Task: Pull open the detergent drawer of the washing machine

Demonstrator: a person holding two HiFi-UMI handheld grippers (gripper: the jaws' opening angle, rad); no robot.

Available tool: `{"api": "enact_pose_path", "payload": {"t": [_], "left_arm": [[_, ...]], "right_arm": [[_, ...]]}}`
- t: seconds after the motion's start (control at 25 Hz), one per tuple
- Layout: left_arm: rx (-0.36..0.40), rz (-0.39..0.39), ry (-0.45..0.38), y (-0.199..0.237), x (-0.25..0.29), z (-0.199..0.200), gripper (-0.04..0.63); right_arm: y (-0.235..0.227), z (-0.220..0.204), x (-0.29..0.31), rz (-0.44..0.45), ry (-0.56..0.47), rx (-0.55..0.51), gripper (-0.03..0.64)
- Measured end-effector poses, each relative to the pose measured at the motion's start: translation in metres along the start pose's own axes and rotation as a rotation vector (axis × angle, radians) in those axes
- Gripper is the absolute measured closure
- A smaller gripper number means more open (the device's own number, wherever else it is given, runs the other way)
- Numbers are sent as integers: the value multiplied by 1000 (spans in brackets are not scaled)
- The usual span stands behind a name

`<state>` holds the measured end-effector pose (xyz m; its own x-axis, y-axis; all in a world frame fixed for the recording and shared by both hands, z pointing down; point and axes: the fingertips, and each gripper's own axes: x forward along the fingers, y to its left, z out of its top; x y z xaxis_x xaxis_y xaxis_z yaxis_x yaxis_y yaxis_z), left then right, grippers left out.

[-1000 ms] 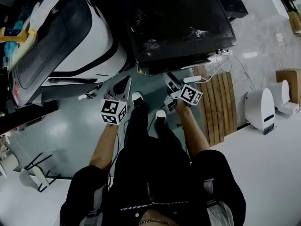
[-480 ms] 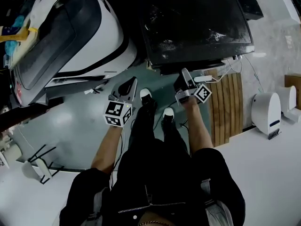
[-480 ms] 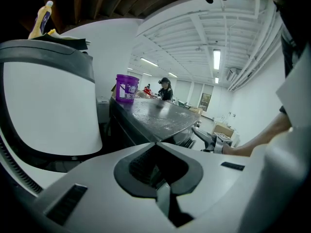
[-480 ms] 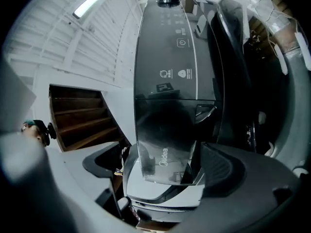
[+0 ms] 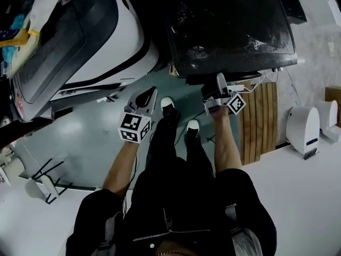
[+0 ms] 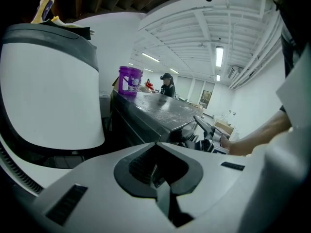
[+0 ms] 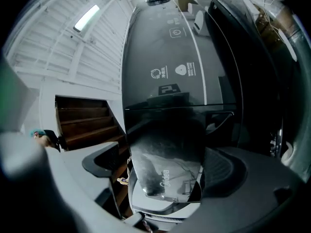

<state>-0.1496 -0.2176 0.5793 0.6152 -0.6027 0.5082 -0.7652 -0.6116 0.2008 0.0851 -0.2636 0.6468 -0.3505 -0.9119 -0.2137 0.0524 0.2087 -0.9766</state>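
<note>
The dark washing machine [image 5: 229, 25] fills the top middle of the head view. My right gripper [image 5: 216, 92] is at its front edge. In the right gripper view the machine's glossy black front [image 7: 165, 47] carries white icons. My right gripper [image 7: 167, 171] is open wide, and a glossy dark drawer front [image 7: 167, 144] with pale lettering lies between the jaws; no pad visibly presses on it. My left gripper [image 5: 145, 100] hangs over the floor to the left of the machine, shut and empty [image 6: 160, 178]. How far out the drawer stands is not clear.
A big white machine [image 5: 85, 36] stands at the left, close to my left gripper. A purple bucket [image 6: 129, 81] sits on the washer's top. A wooden pallet [image 5: 261, 116] and a white appliance [image 5: 303, 127] are at the right. The person's shoes [image 5: 168, 104] are between the grippers.
My right gripper has moved from a little in front of the washing machine up to its front edge and has rolled. My left gripper has edged forward and lower.
</note>
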Motion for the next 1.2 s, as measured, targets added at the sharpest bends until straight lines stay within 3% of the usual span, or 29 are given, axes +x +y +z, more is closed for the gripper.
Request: {"api": "enact_pose_path", "payload": {"t": [0.12,0.28,0.76,1.2], "left_arm": [[-8,1,12,4,0,-7,575],[-24,4,28,7,0,-17,575],[11,23,80,21,-10,-32,575],[-5,37,91,28,-8,-35,575]], "right_arm": [[0,1,-1,21,-23,15,109],[-6,1,-5,34,-57,27,199],[-7,-2,-11,120,-3,2,256],[-3,-10,-32,156,60,28,312]]}}
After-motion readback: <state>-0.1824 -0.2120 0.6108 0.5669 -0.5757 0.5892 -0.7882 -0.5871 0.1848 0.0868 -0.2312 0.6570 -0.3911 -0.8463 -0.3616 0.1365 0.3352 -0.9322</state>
